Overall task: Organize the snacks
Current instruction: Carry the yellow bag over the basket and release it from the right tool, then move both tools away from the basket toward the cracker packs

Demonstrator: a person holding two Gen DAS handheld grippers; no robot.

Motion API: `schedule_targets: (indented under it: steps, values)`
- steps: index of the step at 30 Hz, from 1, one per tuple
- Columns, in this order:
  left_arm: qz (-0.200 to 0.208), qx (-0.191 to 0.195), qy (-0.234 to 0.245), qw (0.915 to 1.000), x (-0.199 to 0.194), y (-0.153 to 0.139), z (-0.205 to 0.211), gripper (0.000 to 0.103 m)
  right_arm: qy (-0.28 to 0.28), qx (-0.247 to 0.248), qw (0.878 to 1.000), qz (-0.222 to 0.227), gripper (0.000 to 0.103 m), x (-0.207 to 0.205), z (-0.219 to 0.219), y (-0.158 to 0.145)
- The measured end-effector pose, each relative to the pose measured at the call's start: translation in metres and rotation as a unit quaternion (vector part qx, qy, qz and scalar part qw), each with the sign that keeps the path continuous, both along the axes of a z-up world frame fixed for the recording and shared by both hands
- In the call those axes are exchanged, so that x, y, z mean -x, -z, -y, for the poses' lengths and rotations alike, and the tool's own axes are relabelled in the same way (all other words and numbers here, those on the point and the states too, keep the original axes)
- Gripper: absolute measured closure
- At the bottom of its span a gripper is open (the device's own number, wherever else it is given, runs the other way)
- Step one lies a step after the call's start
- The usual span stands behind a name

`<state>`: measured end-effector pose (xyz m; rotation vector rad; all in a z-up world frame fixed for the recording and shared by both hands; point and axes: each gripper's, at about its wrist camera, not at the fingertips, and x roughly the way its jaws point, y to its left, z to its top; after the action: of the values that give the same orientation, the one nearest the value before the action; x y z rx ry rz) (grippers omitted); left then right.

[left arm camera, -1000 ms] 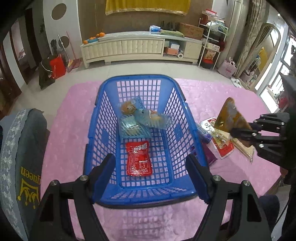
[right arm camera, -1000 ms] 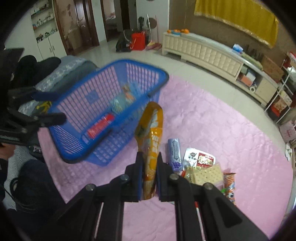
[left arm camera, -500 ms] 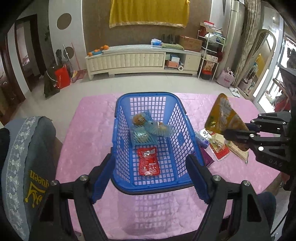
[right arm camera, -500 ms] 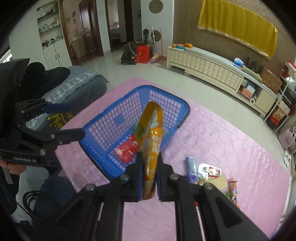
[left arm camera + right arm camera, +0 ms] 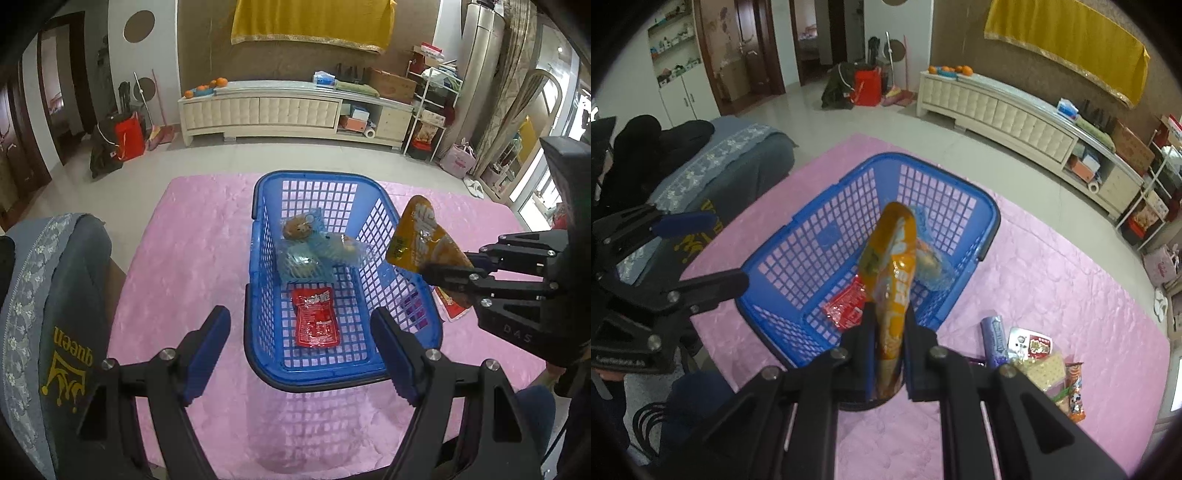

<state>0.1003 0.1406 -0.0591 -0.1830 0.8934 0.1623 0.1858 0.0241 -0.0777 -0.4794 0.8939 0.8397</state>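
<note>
A blue plastic basket [image 5: 258,258] stands on the pink cloth. It holds a red packet [image 5: 316,321] and clear blue packets with a bear print [image 5: 306,236]. My right gripper [image 5: 890,321] is shut on the lower end of a yellow-orange snack bag [image 5: 894,254]. The bag stands upright over the basket's [image 5: 820,240] near right side. In the left wrist view the bag [image 5: 421,236] hangs by the right wall, gripped by the right gripper [image 5: 447,275]. My left gripper [image 5: 299,317] is open and holds nothing, above the basket's near end.
Loose snacks lie on the cloth right of the basket: a purple pack [image 5: 995,339], a white and red packet [image 5: 1030,345], crackers [image 5: 1047,371] and an orange packet [image 5: 1075,391]. A grey cushioned seat [image 5: 44,314] borders the table's left. A long cream cabinet [image 5: 288,110] stands beyond.
The right gripper has carried the yellow bag left, from beside the basket to over it. The left gripper has drawn back, so the basket looks smaller and farther. Both jaws kept their width.
</note>
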Motion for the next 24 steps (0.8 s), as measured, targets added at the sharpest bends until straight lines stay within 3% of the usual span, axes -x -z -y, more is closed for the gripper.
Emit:
schedule_targets:
  steps: [5, 7, 9, 11, 12, 17, 24]
  values:
    - [-0.002, 0.008, 0.001, 1.0000, -0.005, 0.005, -0.008, 0.027, 0.019, 0.027, 0.999, -0.006, 0.087, -0.009, -0.012, 0.014]
    - [0.000, 0.014, 0.006, 0.9999, -0.006, 0.006, -0.011, 0.027, 0.023, 0.044, 0.999, 0.000, 0.079, -0.011, -0.016, 0.018]
    - [0.000, 0.017, 0.007, 0.9998, -0.005, 0.008, -0.013, 0.027, 0.036, 0.062, 0.997, 0.015, 0.050, -0.012, -0.019, 0.021]
    - [-0.001, 0.017, 0.007, 0.9998, -0.005, 0.009, -0.015, 0.027, 0.043, 0.067, 0.997, 0.026, 0.029, -0.012, -0.019, 0.021]
    - [-0.002, 0.018, 0.005, 0.9998, -0.005, 0.009, -0.016, 0.027, 0.046, 0.065, 0.996, 0.031, 0.022, -0.011, -0.018, 0.019]
    - [-0.001, 0.026, 0.004, 0.9997, 0.001, 0.007, -0.013, 0.027, 0.060, 0.059, 0.996, 0.031, 0.021, -0.011, -0.006, 0.012]
    - [0.009, 0.004, 0.020, 0.9997, 0.013, -0.010, 0.010, 0.027, 0.076, 0.030, 0.997, 0.015, 0.021, -0.003, 0.020, -0.008]
